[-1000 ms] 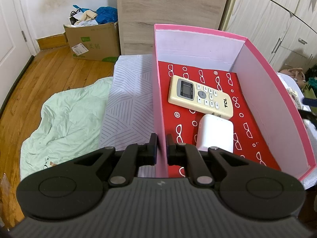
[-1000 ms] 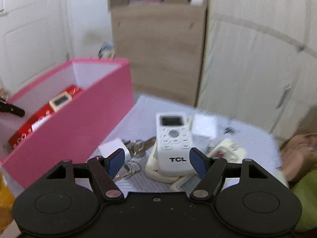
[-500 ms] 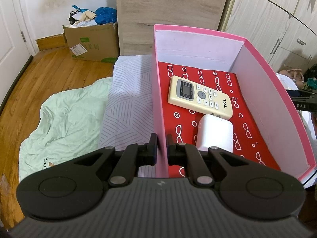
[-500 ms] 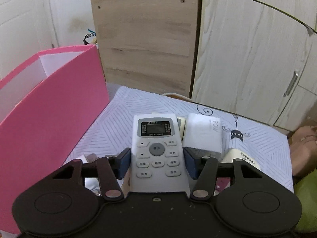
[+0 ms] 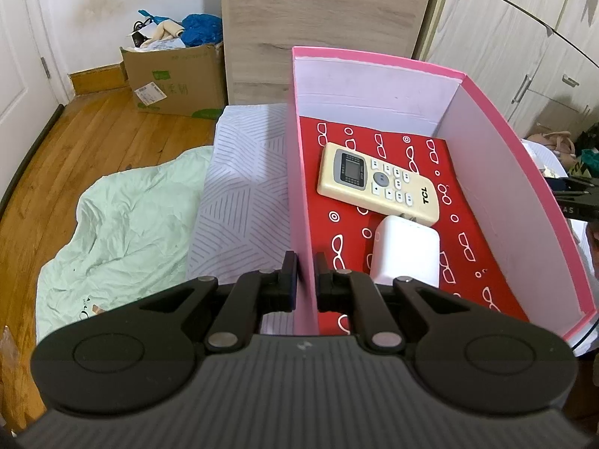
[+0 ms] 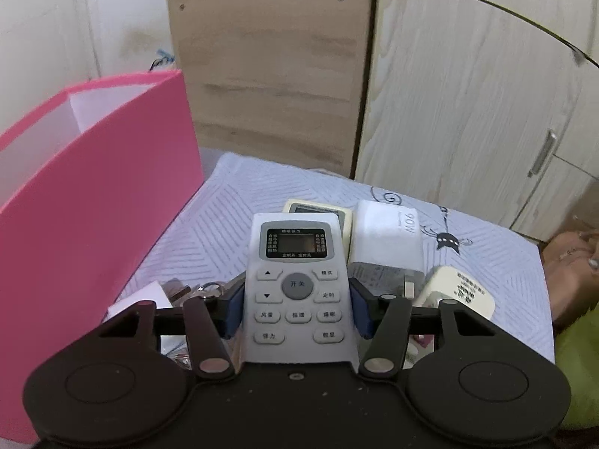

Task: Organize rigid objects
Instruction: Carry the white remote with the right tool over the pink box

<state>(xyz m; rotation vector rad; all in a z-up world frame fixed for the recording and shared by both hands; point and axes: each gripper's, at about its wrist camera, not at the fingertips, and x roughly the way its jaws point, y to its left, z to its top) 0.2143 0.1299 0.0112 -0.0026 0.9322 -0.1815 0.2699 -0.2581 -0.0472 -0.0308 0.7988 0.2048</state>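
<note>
The right gripper point(image 6: 297, 312) fingers are clamped on the grey-white rectangular plastic remote point(image 6: 297, 284), long axis pointing up-frame; the pink cardboard box point(image 6: 93, 194) lies left; the left gripper point(image 5: 302, 280) fingers pinch its wall.

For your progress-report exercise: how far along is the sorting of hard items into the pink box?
Done: a cream remote and a white charger lie in the pink box. In hand: the left hand-held gripper clamps the box wall; the right hand-held gripper has closed on a white remote. Left: another remote, a white adapter, keys and a cream plug.
</note>
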